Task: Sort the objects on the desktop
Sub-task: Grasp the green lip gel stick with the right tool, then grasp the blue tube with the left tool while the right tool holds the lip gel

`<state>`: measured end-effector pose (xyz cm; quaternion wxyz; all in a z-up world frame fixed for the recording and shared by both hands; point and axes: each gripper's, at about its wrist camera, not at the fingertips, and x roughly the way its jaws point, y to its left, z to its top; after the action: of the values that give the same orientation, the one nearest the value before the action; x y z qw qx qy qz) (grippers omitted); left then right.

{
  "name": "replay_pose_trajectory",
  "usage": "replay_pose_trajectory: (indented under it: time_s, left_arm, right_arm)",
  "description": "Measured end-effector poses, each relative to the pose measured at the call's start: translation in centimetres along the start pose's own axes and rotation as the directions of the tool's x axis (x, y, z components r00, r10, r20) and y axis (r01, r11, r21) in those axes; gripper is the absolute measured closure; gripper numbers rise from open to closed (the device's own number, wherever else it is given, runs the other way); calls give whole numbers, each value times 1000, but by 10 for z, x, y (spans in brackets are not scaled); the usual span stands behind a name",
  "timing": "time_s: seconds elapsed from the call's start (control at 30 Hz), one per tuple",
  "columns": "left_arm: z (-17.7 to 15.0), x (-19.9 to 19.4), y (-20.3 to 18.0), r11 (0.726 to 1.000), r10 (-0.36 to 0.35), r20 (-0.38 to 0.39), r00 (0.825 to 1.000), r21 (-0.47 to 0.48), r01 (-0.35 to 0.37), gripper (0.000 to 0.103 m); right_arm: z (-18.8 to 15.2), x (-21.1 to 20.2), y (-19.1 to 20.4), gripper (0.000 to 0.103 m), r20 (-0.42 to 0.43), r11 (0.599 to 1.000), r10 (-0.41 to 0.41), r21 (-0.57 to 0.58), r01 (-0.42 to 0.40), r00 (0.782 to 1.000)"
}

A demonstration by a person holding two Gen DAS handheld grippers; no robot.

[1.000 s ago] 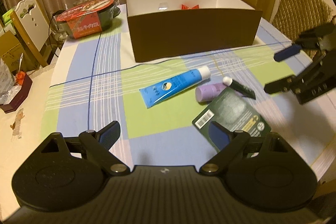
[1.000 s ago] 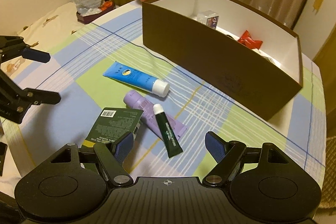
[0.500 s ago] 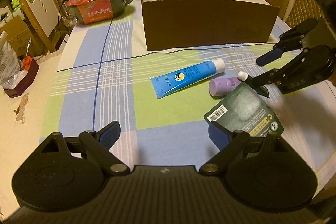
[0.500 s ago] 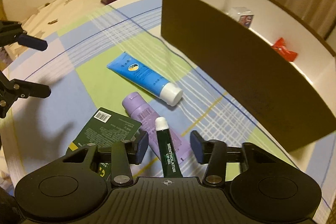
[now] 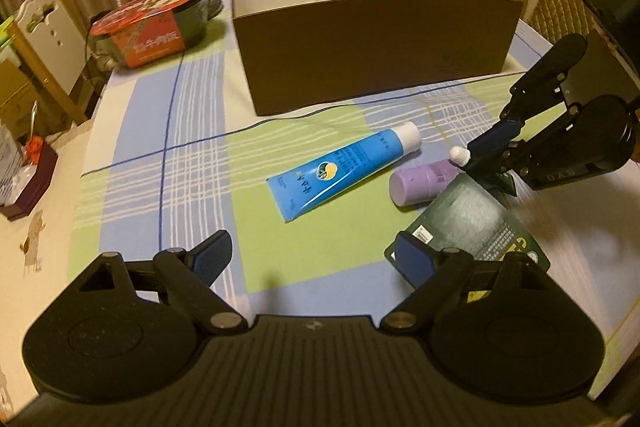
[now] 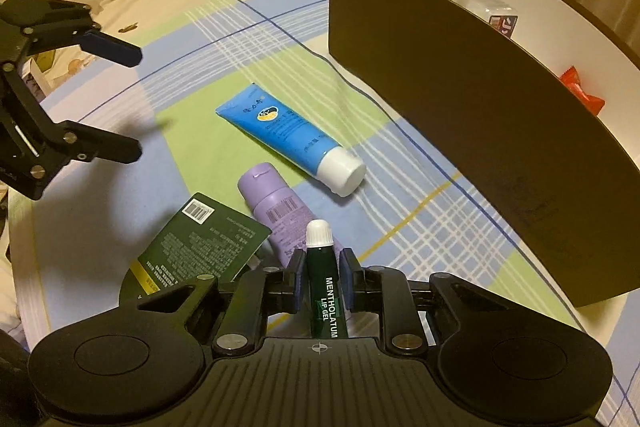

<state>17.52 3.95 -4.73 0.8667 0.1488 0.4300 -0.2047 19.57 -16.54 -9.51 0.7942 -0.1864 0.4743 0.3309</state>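
right tool (image 6: 322, 287): pads clamped on the green lip gel tube (image 6: 323, 291), low over the purple bottle (image 6: 280, 215) on the bench (image 6: 420, 227) | left tool (image 5: 312, 259): jaws wide apart, holding nothing, above the cloth | blue tube (image 5: 340, 171) flat beside the bottle | dark green packet (image 5: 472, 223) near the bench edge | brown box (image 5: 376, 43) behind

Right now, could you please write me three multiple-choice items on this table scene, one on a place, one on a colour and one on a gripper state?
1. Where does the blue squeeze tube with a white cap lie?
A. in the box
B. on the checked tablecloth
C. in a gripper

2. What colour is the cap of the dark green lip gel tube?
A. white
B. red
C. black

3. How is the left gripper?
A. shut on a bottle
B. open
C. shut on a card

Key: B, it lies flat before the brown cardboard box; A, white tip; B, its fingers stand wide apart, whereas the right gripper clamps the gel.
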Motion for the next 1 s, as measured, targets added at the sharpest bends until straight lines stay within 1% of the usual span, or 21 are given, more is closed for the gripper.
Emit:
replay_pose_trajectory:
  time_s: [0.1, 0.23, 0.37, 0.43, 0.5, 0.63, 0.7, 0.8, 0.87, 0.9, 0.93, 1.0]
  left_arm:
    - [6, 6, -1, 999, -11, 1, 1000, 38, 11, 18]
    - [14, 15, -4, 992, -23, 2, 1000, 120, 23, 24]
    - [27, 27, -6, 975, -57, 3, 998, 217, 55, 25]
    - [34, 34, -7, 962, -74, 2, 997, 264, 71, 28]
    - [41, 40, -8, 946, -91, 1, 996, 311, 86, 29]
    - [54, 52, -10, 908, -125, -5, 992, 403, 116, 38]
    - [60, 59, -12, 884, -146, -17, 989, 446, 139, 40]
    - [69, 72, -18, 841, -186, -50, 981, 508, 186, 40]
    - [74, 80, -21, 818, -210, -78, 975, 531, 219, 42]
    - [77, 84, -22, 807, -217, -90, 972, 543, 230, 44]
    - [80, 88, -23, 796, -223, -103, 969, 555, 242, 50]
    - [84, 94, -25, 778, -232, -124, 965, 572, 261, 57]
  right_arm:
    - [0, -2, -1, 88, 5, 1000, 2, 3, -2, 1000]
    - [0, -8, -3, 88, 19, 1000, 6, 14, -6, 1000]
    - [1, -15, -5, 88, 32, 1000, -1, 28, 0, 999]
    - [1, -19, -6, 88, 37, 999, -8, 37, 6, 999]
    - [0, -22, -7, 88, 41, 999, -14, 48, 12, 999]
    - [-4, -29, -11, 88, 42, 996, -30, 81, 26, 999]
    - [-7, -32, -14, 88, 39, 994, -39, 99, 35, 998]
    - [-13, -36, -21, 88, 32, 990, -56, 130, 51, 998]
    - [-18, -38, -26, 88, 29, 987, -66, 151, 61, 997]
    - [-20, -39, -28, 88, 28, 985, -70, 162, 65, 997]
    - [-21, -40, -30, 88, 28, 983, -75, 172, 69, 997]
    - [-25, -42, -34, 88, 27, 979, -84, 191, 77, 996]
